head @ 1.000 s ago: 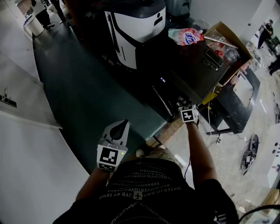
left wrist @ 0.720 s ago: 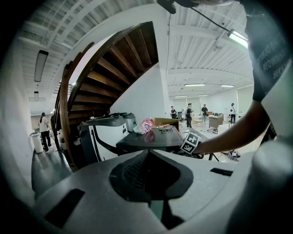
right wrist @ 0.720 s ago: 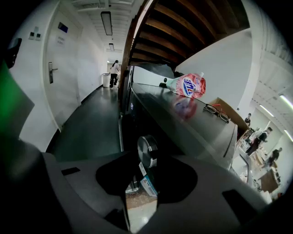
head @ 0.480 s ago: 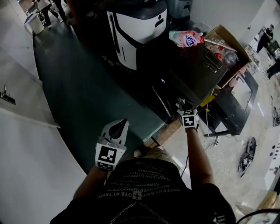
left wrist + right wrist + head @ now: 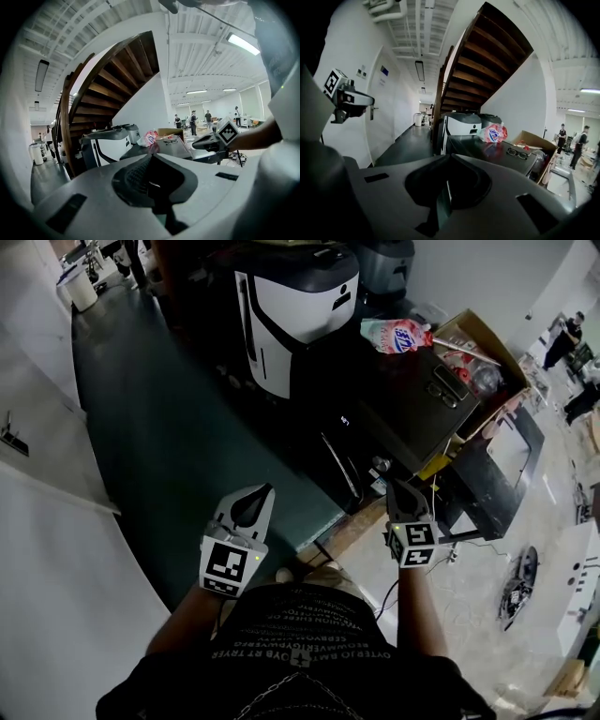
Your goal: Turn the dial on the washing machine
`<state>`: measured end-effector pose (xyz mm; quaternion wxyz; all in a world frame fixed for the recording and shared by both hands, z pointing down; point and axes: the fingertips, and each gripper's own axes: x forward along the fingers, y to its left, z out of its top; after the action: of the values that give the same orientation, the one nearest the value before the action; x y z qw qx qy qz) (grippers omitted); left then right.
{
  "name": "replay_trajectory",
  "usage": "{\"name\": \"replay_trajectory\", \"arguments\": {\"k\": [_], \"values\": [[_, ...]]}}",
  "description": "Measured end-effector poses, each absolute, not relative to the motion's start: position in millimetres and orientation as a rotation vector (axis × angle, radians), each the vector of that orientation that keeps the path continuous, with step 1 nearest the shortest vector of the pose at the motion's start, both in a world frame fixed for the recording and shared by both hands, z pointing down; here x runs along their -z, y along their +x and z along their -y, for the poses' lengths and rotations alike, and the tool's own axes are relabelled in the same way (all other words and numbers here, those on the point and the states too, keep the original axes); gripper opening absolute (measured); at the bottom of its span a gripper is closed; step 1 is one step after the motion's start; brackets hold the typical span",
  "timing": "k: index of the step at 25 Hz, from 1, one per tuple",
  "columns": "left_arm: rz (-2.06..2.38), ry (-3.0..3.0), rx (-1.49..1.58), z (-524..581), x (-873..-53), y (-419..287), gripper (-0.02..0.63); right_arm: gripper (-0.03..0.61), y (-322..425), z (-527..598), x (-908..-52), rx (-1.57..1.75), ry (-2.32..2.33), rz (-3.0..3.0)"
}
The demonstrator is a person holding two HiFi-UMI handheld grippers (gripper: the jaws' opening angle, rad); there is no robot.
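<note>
Head view: washing machine [image 5: 412, 399] display [image 5: 345, 418] lit | gripper views: wooden staircase [image 5: 117, 79] overhead

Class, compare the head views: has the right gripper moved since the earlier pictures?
Yes. The right gripper has drawn back from the washing machine toward the person; its jaws have just closed, with nothing between them.

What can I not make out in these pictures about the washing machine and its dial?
- Dial: head view, the front of the washing machine is dark and seen steeply from above; no dial shows.
- Lit display: head view, too small to read.
- Pink bag, its print: every view, too small and blurred.
</note>
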<state>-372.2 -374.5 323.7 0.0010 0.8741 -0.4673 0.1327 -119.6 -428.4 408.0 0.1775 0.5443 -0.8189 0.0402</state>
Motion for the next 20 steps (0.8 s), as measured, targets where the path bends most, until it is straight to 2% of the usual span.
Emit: {"name": "replay_trajectory", "arguments": {"k": [7, 20], "values": [[1.404, 2.790, -0.360, 376.6, -317.0, -350.3, 0.007, -0.003, -120.5, 388.9, -352.3, -0.051, 1.559, 2.372], [1.314, 2.801, -0.379, 402.1, -331.7, -268.0, 0.007, -0.003, -56.0, 392.5, -352.0, -0.099, 1.570, 2.385]]}}
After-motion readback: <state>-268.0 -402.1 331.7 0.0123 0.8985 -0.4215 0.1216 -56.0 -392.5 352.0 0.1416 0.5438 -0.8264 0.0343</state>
